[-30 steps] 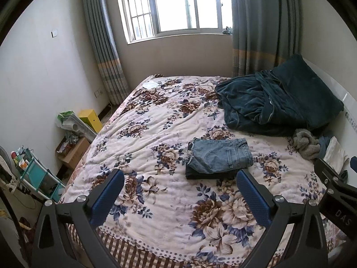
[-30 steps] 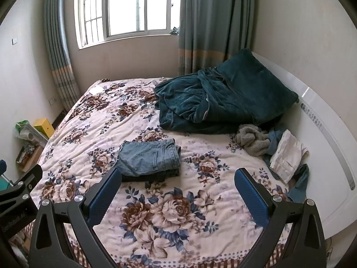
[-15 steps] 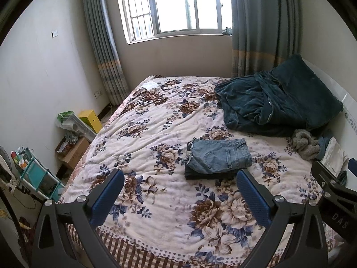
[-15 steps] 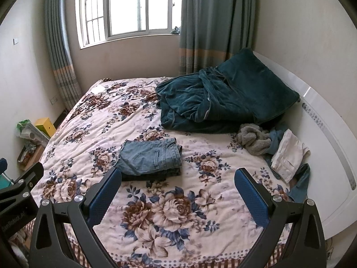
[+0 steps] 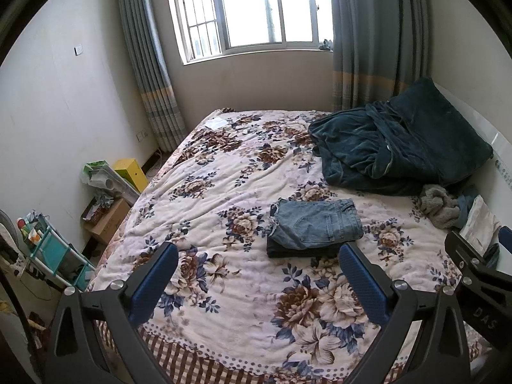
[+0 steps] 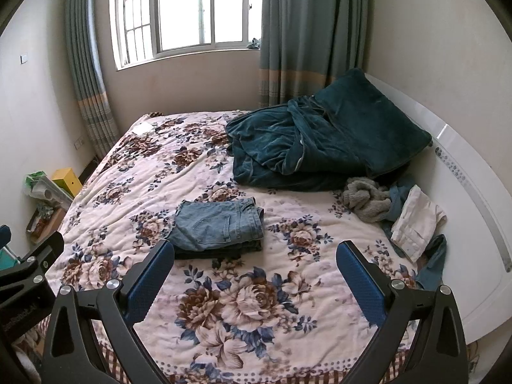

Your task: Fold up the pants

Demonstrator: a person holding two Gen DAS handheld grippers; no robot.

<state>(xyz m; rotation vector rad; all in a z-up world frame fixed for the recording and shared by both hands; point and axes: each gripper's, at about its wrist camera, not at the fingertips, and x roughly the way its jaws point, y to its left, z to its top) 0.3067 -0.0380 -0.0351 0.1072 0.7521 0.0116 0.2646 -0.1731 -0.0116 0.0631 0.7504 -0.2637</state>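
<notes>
A pair of light blue jeans (image 5: 315, 225) lies folded into a compact rectangle on top of a darker folded garment, in the middle of the floral bedspread (image 5: 224, 192). It also shows in the right wrist view (image 6: 219, 224). My left gripper (image 5: 257, 280) is open and empty, held above the near end of the bed, short of the jeans. My right gripper (image 6: 256, 278) is open and empty too, above the near end of the bed, to the right of the left one.
A dark teal blanket (image 6: 320, 147) is heaped at the far right. A grey towel (image 6: 366, 203) and white cloth (image 6: 416, 224) lie by the white headboard (image 6: 473, 224). Boxes and a teal shelf (image 5: 51, 256) stand left of the bed.
Both grippers have drawn back slightly from the bed, so the folded jeans sit a little farther away. Both stay open.
</notes>
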